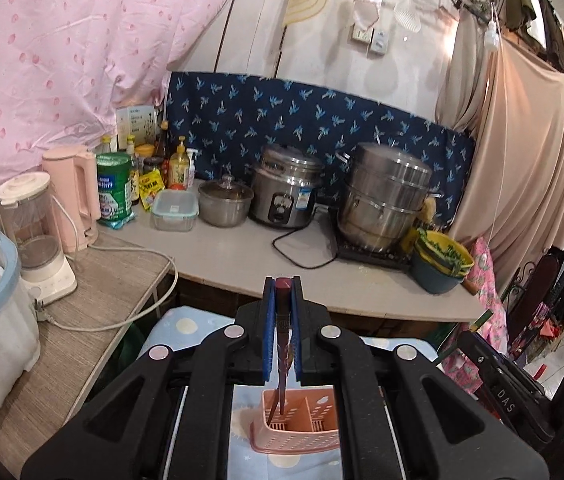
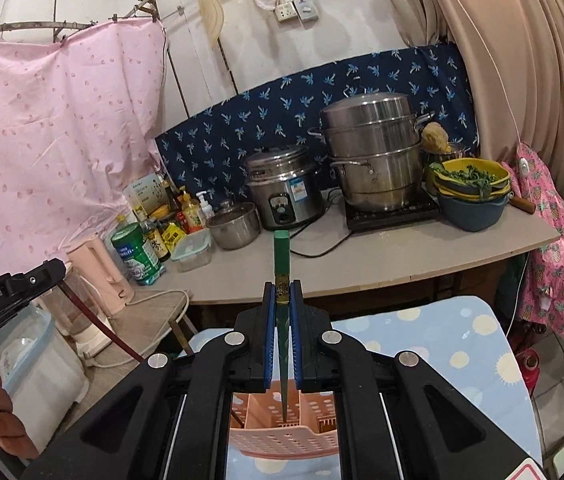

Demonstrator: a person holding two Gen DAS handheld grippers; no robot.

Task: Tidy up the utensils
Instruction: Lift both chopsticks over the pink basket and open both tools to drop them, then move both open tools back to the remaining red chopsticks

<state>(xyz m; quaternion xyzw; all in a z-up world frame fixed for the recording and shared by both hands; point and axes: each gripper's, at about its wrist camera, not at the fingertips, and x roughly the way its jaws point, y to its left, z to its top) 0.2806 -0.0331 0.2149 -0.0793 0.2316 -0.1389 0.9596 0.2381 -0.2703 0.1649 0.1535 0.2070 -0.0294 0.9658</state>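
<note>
Your left gripper point(image 1: 282, 330) has its fingers point(image 1: 267, 332) closed tight on a dark red chopstick point(image 1: 282, 360), and your right gripper point(image 2: 282, 330) is clamped the same way on a green chopstick point(image 2: 282, 280). Each stick runs lengthwise between the blue pads, its blunt square end sticking out past the fingertips and its thin tip pointing back and down towards the pink utensil holder point(image 1: 296, 424).

The holder stands low in both views, on the blue spotted cloth point(image 2: 442, 344), in front of the worktop point(image 1: 241, 256) that carries the rice cooker point(image 1: 284, 194) and steamer pot point(image 1: 382, 196). In the left view the red tip seems to hang in or just over the holder's left compartment; in the right view the green tip hangs over a middle one. I can't tell whether either tip touches the bottom.

What could go wrong:
- Each stick is pinched at one narrow stretch of its length. If you swing your hand, it may pivot between the pads and point off line.
- A tip that meets the divider wall or the rim instead of an opening could push the light holder over or slide it along the cloth.
- Your two grippers are close together; the left one shows at the edge of the right view. Lowering both at once risks the sticks crossing or knocking.
- Letting go too high could make a stick bounce out.
</note>
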